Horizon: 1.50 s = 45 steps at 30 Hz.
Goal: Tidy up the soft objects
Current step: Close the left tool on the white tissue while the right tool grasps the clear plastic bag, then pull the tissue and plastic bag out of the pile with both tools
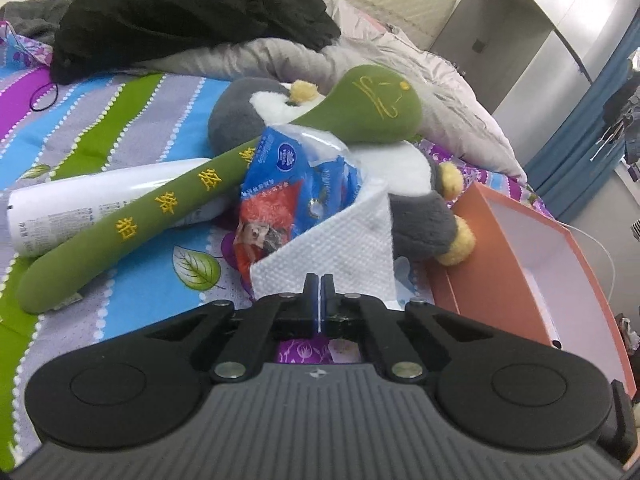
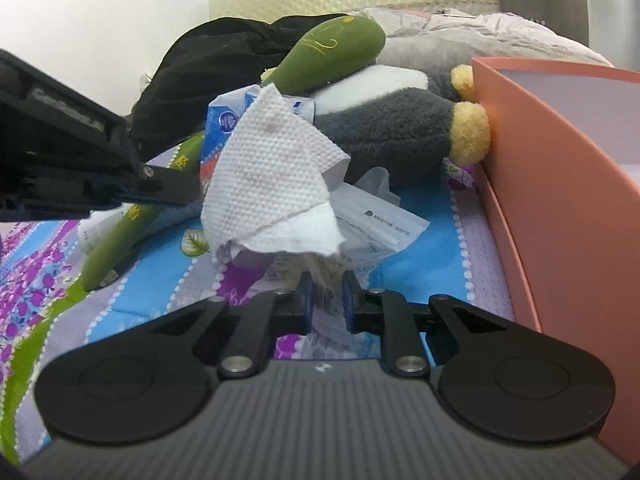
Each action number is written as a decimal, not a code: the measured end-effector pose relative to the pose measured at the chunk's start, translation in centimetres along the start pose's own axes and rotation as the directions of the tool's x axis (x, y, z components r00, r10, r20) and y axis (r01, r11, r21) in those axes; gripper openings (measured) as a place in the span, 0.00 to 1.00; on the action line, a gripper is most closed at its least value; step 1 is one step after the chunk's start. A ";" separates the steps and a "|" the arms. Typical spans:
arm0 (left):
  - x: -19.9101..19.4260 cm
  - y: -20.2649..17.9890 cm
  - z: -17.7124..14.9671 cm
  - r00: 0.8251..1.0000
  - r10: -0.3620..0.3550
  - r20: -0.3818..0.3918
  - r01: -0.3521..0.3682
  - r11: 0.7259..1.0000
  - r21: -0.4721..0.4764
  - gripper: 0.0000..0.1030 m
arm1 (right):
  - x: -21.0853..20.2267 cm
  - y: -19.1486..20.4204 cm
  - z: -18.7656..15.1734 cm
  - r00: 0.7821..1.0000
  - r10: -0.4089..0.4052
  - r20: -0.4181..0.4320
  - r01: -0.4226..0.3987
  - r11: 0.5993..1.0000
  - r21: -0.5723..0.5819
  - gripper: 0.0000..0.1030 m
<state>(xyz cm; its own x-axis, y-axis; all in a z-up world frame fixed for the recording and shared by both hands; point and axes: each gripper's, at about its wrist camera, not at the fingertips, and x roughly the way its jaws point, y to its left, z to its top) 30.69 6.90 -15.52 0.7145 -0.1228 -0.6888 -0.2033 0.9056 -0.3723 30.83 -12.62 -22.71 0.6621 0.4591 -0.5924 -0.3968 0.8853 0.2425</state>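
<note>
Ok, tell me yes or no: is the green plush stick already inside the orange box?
No. In the left wrist view the green plush stick lies on the bed across the penguin plush, beside the orange box.

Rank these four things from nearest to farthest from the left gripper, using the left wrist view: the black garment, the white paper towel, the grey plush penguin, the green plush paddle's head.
1. White paper towel: pinched in the left gripper, straight ahead.
2. Grey plush penguin: behind the towel, slightly right.
3. Green plush paddle's head: resting on the penguin, farther back.
4. Black garment: heaped at the far left.
</note>
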 end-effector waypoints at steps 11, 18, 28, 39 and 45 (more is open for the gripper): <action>0.2 0.1 -0.4 0.999 0.021 -0.042 -0.017 0.995 0.099 0.11 | -2.9 -0.5 -1.1 1.000 -0.013 -0.027 0.013 0.999 0.032 0.17; 3.3 -1.0 -0.8 0.997 0.067 -0.037 -0.061 0.987 0.151 0.61 | -2.7 -0.9 -1.3 0.999 -0.024 -0.027 0.024 0.999 0.023 0.16; 5.8 -1.0 -1.2 0.995 0.080 -0.055 -0.069 0.981 0.179 0.56 | -2.5 -1.0 -1.5 0.999 -0.018 -0.037 0.019 1.000 0.020 0.16; 4.0 -0.7 -2.0 0.994 0.082 -0.066 -0.072 0.988 0.136 0.10 | -2.9 -0.5 -1.1 0.999 -0.021 -0.035 0.021 1.000 0.002 0.15; 0.7 -0.3 -2.6 0.996 0.063 -0.070 -0.056 0.994 0.095 0.10 | -4.8 -0.1 -1.0 0.998 -0.040 -0.046 0.039 0.999 -0.006 0.15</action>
<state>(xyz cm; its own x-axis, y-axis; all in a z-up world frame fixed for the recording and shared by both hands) 29.54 5.47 -17.54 0.6517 -0.0936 -0.7526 -0.1788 0.9455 -0.2723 27.09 -15.02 -20.65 0.6475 0.4198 -0.6360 -0.3746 0.9021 0.2141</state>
